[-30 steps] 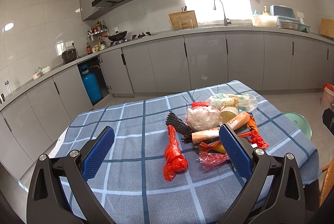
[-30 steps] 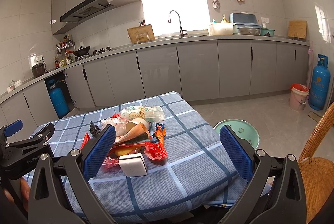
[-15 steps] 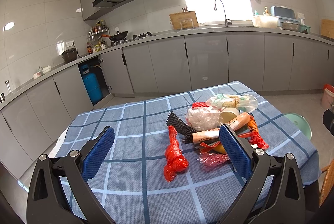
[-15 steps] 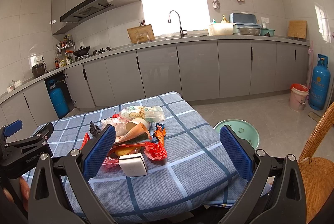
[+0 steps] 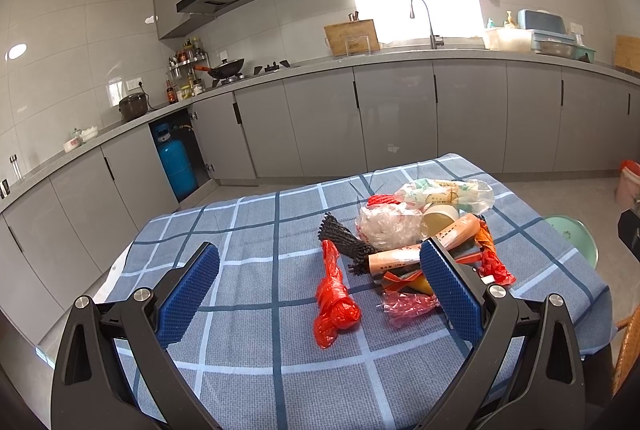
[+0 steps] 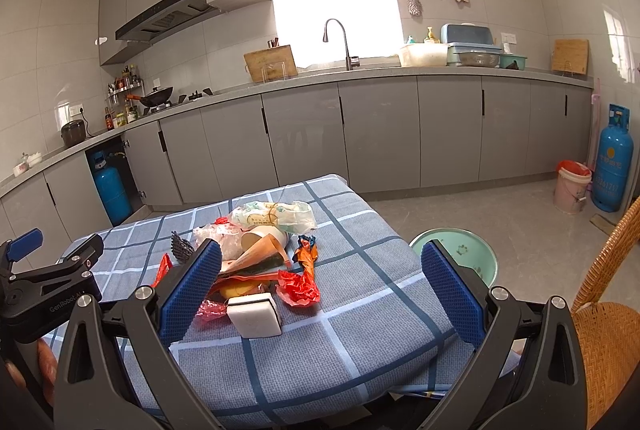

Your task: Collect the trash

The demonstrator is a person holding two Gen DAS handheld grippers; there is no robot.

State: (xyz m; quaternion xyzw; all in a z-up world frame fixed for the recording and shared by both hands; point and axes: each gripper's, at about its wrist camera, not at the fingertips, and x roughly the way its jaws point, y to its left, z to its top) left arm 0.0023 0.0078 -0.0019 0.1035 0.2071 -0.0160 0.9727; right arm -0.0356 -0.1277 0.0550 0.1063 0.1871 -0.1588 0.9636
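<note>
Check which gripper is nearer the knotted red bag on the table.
Left. The left gripper is open right over the knotted red bag, which sits between its fingers. The right gripper, also open, is farther off, beyond the trash pile.

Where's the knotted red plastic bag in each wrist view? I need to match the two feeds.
Left wrist: knotted red plastic bag lies centre frame on the checked tablecloth, left of the pile, between the open jaws.
Right wrist: only its red tip shows, left of centre, behind the left blue pad.
Shared landmark: the black mesh bundle, just beyond the bag in both views.
</note>
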